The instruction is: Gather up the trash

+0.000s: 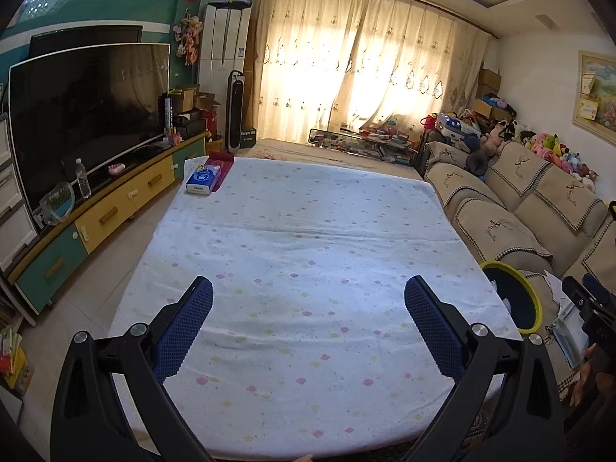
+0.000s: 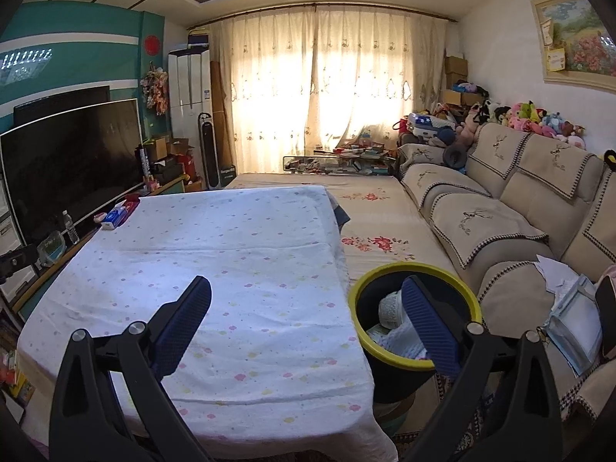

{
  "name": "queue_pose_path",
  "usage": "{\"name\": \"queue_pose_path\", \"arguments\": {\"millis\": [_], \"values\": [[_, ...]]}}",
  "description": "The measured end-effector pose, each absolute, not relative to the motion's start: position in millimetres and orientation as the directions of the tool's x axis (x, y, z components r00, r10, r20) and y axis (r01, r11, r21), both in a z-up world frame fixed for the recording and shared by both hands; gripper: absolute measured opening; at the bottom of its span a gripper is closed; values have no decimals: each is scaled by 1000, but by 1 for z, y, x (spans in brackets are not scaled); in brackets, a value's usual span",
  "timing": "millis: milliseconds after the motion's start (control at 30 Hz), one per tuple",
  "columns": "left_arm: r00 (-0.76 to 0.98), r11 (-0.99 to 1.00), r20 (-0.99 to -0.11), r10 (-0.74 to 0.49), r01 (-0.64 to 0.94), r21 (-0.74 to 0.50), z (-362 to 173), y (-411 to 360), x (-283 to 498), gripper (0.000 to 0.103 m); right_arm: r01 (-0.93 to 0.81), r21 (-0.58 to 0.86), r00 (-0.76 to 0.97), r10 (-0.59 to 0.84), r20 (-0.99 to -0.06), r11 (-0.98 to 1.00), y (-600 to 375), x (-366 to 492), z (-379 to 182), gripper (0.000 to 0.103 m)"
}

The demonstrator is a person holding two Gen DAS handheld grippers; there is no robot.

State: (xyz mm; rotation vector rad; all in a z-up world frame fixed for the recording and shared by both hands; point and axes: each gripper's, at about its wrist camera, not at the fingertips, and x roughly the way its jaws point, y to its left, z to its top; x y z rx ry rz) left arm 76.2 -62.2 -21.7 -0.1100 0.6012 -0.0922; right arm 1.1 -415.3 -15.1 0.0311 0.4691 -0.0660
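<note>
Trash first: white crumpled paper and cloth-like scraps (image 2: 389,313) lie down inside the round black bin with a yellow-green rim (image 2: 414,267), which stands on the floor between the table's right edge and the beige sofa with embroidered covers (image 2: 485,223). That spot looks chosen so anything swept off the table can drop straight in. And the table with the white flower-dotted cloth (image 1: 308,231) is nearly bare now; only a blue tissue box (image 1: 204,180) sits at its far left corner, on a red cloth or pack that I can't identify, and that looks like a household item rather than rubbish.

Left gripper (image 1: 308,327) hovers above the near end of the cloth, jaws spread wide, nothing between the blue pads. Right gripper (image 2: 306,327) is just as wide and just as empty, its right pad hanging over the bin's mouth, a sensible place for letting something go. By my reading, the collecting is close to finished. White papers (image 2: 554,269) lie on the sofa seat beside the bin, and whether they count as trash I cannot tell.
</note>
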Motion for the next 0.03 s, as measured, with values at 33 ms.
{"name": "queue_pose_path", "arguments": {"millis": [33], "values": [[816,991,-569,-107,45,-122,-26,-59,92,98,50,11,881,-39,-471,999,-411,15,-16,96]]}}
